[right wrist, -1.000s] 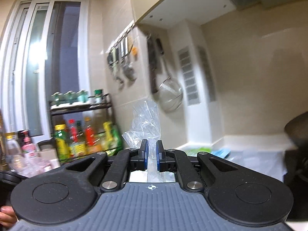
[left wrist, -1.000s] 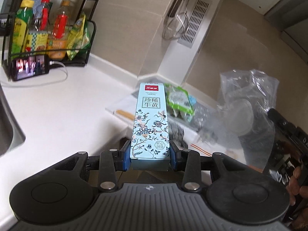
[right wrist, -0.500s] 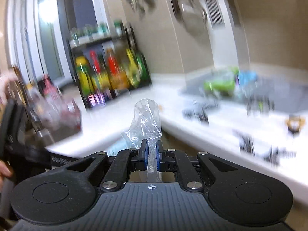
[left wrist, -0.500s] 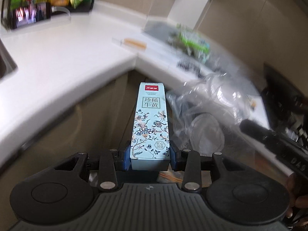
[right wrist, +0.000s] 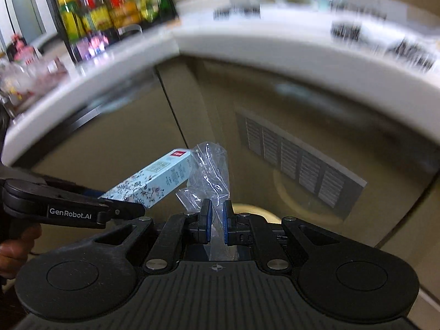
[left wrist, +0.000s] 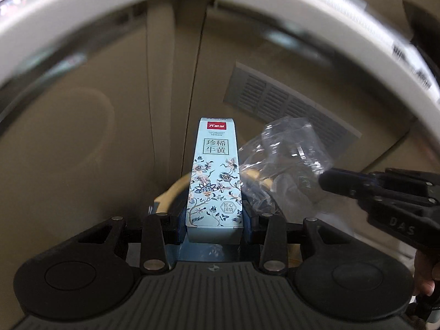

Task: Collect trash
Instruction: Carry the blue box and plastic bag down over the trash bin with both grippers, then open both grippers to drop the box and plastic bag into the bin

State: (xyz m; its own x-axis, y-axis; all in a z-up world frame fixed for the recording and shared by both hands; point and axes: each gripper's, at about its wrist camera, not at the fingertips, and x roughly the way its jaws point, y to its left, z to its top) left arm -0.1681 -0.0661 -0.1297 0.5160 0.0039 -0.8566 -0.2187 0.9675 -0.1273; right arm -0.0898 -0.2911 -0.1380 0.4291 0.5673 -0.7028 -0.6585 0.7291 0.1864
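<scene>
Here the left gripper [left wrist: 214, 222] clamps a floral box [left wrist: 213, 176] (printed 珍稀牛黄).

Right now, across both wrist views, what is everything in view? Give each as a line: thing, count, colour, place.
Carton: one, pale blue with flower print, clamped in the left gripper.
Plastic bag: one, clear, crumpled, pinched in the right gripper, right of the carton.
Countertop: one, white, curving across the top.
Cabinet doors: beige, below the countertop.
Vent grille: one, grey, louvred, in the cabinet front at right.
Bottle rack: one, black, holding blurred bottles, on the countertop at upper left.
Round rim: cream, partly hidden behind the carton; cannot tell what it is.
Left gripper: black, blue fingers.
Right gripper: black, blue fingers.
Hand: one, at the left gripper's handle.
</scene>
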